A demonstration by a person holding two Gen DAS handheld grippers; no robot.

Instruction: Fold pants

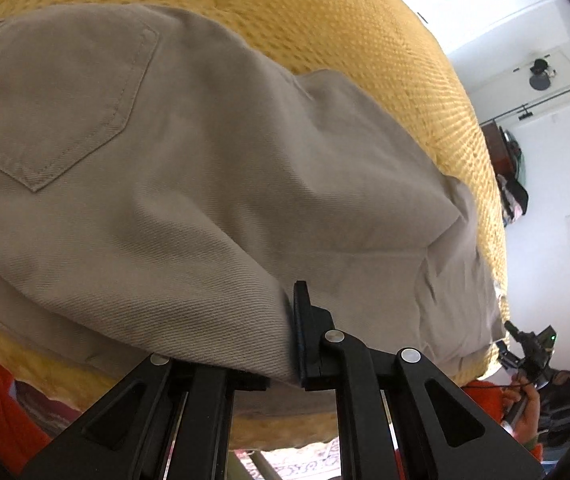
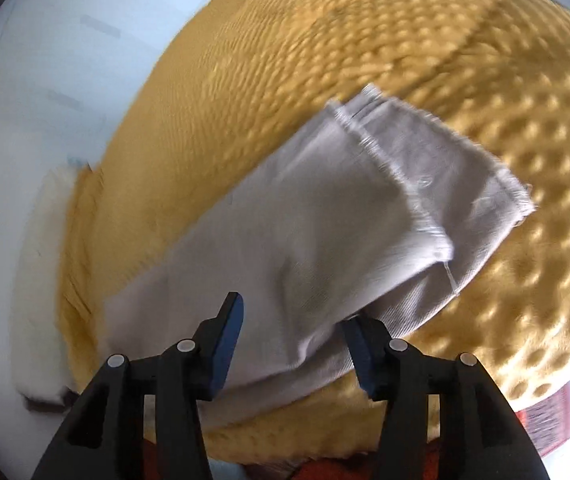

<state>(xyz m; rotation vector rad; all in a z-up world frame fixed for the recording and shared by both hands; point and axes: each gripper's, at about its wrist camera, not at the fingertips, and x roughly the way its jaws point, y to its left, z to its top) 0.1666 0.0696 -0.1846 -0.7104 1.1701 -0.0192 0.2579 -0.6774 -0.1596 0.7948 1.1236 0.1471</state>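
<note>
Beige pants [image 1: 205, 184] lie on a yellow dotted blanket [image 1: 325, 16], seat side up with a back pocket [image 1: 65, 108] at the left. My left gripper [image 1: 285, 344] is shut on the near edge of the pants; cloth covers its left finger. In the right wrist view the two stacked legs [image 2: 325, 232] run away to frayed hems [image 2: 437, 168]. My right gripper [image 2: 293, 344] is open, its fingers astride the near part of the legs, which pass between them. The view is motion-blurred.
The blanket [image 2: 365, 60] covers a raised surface with its edge near me. A white wall [image 1: 557, 200] is at the right. My right hand and gripper [image 1: 525, 360] show at the lower right of the left wrist view. A patterned rug [image 1: 309, 460] lies below.
</note>
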